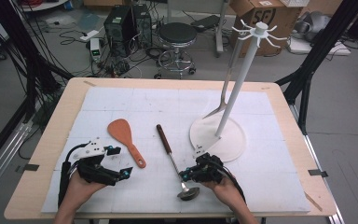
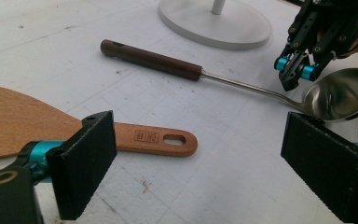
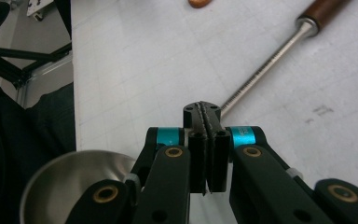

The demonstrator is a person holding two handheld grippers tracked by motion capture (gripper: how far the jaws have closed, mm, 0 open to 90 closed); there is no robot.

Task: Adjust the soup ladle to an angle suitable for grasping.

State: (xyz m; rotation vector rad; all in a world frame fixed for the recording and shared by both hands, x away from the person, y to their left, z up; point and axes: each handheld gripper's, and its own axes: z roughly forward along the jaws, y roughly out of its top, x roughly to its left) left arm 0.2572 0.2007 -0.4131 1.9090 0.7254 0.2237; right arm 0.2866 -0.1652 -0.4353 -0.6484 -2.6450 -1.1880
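while bowl nearest, ladle (image 1: 171, 156) lies handle pointing away.

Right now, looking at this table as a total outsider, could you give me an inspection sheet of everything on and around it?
Surface: wooden table covered by a white mat, lightly scuffed.
Job's things: steel ladle with a dark wooden handle lying flat; wooden rice paddle flat to its left.
Clutter: white utensil stand with hooks on top, a metal turner hanging on it.
Grippers: left gripper, jaws wide open, nothing between them, near the paddle; right gripper, jaws shut at the ladle's thin shaft, whether they pinch it is unclear.
Cables: black cable trails from the left gripper.
Surroundings: black stool, computer tower, cardboard box, floor wiring.
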